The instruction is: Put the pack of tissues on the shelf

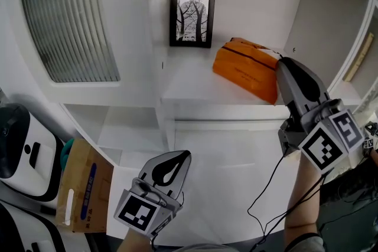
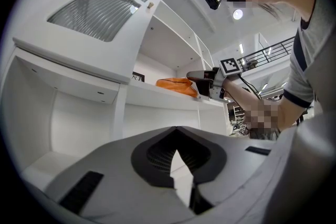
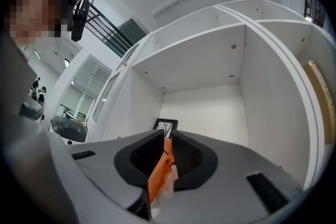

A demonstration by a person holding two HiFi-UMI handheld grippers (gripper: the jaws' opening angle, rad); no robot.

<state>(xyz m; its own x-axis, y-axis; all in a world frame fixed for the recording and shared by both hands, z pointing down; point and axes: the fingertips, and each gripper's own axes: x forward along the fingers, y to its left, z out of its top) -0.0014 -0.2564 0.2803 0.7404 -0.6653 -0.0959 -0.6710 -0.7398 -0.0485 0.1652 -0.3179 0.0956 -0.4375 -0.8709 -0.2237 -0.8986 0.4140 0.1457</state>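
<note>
The orange pack of tissues (image 1: 245, 68) lies on the white shelf (image 1: 189, 88), to the right of a framed tree picture (image 1: 192, 19). My right gripper (image 1: 279, 63) is at the pack's right end. In the right gripper view its jaws pinch the orange wrapper (image 3: 157, 176), so it is shut on the pack. The left gripper (image 1: 184, 154) hangs lower, in front of the shelf's lower compartment, shut with nothing in it. From the left gripper view (image 2: 177, 129) the pack (image 2: 176, 85) shows on the shelf with the right gripper at it.
A ribbed glass cabinet door (image 1: 68, 15) stands at the upper left. At the lower left sit a cardboard box (image 1: 82, 186) and a white device (image 1: 23, 150). A wooden strip (image 1: 360, 56) leans in the compartment to the right. A black cable hangs from the right gripper.
</note>
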